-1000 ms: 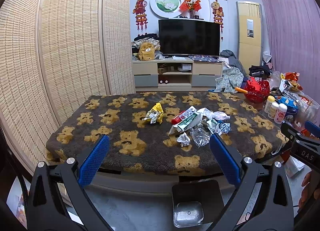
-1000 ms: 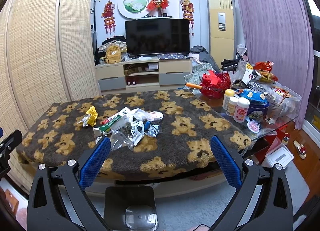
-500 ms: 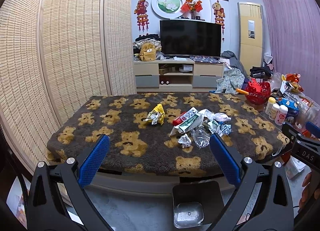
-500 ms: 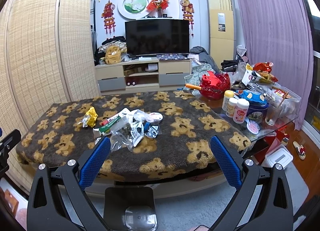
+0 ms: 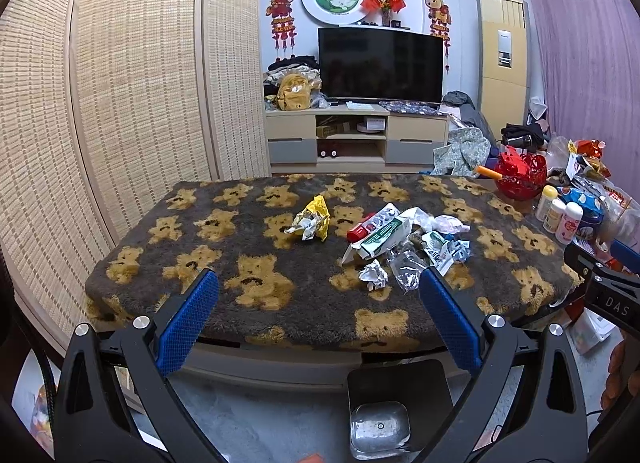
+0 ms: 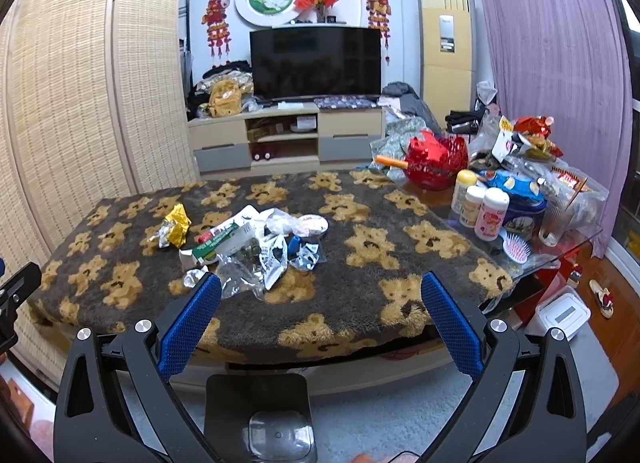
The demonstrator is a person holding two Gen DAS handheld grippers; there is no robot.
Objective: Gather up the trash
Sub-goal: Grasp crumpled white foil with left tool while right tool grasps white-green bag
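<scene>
A heap of trash [image 5: 404,241] lies on the table's bear-print blanket [image 5: 248,275]: a white and green carton [image 5: 380,239], clear plastic wrappers and a crumpled paper ball [image 5: 373,274]. A yellow crumpled wrapper [image 5: 314,219] lies apart to its left. The heap also shows in the right wrist view [image 6: 256,247], with the yellow wrapper [image 6: 176,225]. My left gripper [image 5: 318,285] and my right gripper [image 6: 320,285] are both open and empty, held short of the table's near edge. A black bin [image 5: 396,403] with a clear liner stands on the floor below; it also shows in the right wrist view [image 6: 260,415].
Bottles [image 6: 484,207], a red basket [image 6: 436,161], a hairbrush [image 6: 516,249] and bags crowd a glass table to the right. A woven screen [image 5: 100,103] stands on the left. A TV unit [image 5: 356,131] stands beyond the table.
Both grippers have drawn back slightly from the table and risen a little; the view of the table has shifted slightly. Nothing was grasped.
</scene>
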